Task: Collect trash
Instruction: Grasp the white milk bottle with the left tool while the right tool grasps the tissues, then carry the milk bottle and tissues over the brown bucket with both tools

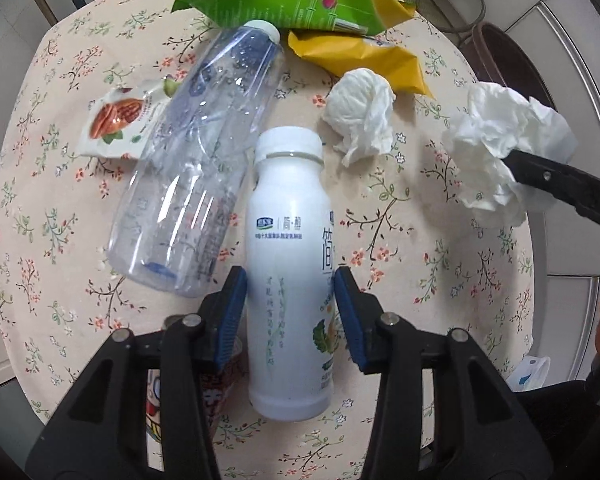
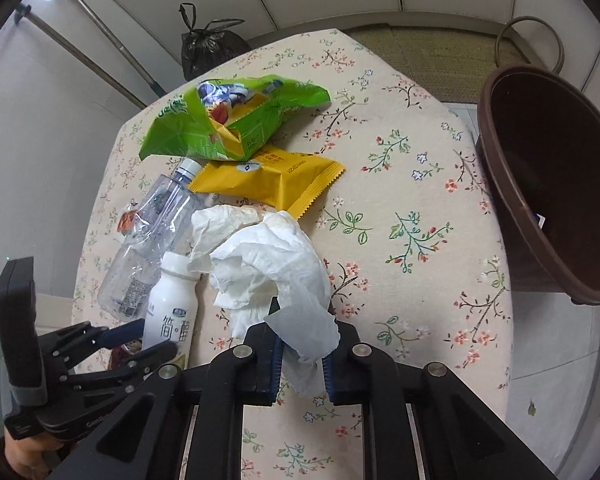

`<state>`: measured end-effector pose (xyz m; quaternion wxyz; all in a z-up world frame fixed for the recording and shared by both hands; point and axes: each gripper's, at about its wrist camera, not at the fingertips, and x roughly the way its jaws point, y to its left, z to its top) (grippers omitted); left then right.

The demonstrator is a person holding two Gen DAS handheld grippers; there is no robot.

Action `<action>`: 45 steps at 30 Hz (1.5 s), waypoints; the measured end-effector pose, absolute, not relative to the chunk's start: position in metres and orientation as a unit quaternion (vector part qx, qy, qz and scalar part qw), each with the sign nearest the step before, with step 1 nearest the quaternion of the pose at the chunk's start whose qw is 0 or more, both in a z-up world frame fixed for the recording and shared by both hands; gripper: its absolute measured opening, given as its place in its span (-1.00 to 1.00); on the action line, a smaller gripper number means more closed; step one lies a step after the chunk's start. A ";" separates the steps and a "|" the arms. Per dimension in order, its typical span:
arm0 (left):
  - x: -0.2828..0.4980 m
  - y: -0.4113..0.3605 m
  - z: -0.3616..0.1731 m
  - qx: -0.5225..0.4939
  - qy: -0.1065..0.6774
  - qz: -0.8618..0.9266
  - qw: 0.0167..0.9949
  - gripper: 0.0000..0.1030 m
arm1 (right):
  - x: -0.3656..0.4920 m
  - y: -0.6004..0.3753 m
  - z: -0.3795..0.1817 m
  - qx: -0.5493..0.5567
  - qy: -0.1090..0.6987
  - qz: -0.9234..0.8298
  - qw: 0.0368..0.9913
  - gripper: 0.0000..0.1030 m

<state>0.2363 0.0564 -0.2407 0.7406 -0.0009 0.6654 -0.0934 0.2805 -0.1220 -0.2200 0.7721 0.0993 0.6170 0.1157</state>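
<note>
A white yogurt bottle (image 1: 288, 240) (image 2: 172, 308) lies on the floral tablecloth (image 2: 420, 200). My left gripper (image 1: 292, 304) (image 2: 148, 340) points down over it, its blue pads flush against both sides of the bottle's body. My right gripper (image 2: 302, 312) is shut on a crumpled white tissue (image 2: 268, 256) (image 1: 508, 128), which bulges up above its fingers near the table's right side. One right finger (image 1: 560, 184) shows in the left wrist view. A second tissue ball (image 1: 360, 116) (image 2: 220, 220) rests beside the bottle's cap.
A clear plastic bottle (image 1: 196, 152) lies left of the white one. A nut packet (image 1: 116, 120), a green bag (image 2: 228, 120) and a yellow packet (image 2: 272, 176) lie farther back. A brown bin (image 2: 548, 176) stands off the table's right edge. A black bag (image 2: 208, 48) sits behind.
</note>
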 end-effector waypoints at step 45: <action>0.205 -0.014 -0.325 0.126 0.663 -0.104 0.730 -0.02 | 0.226 -0.213 -0.145 0.140 0.547 0.106 0.818 -0.67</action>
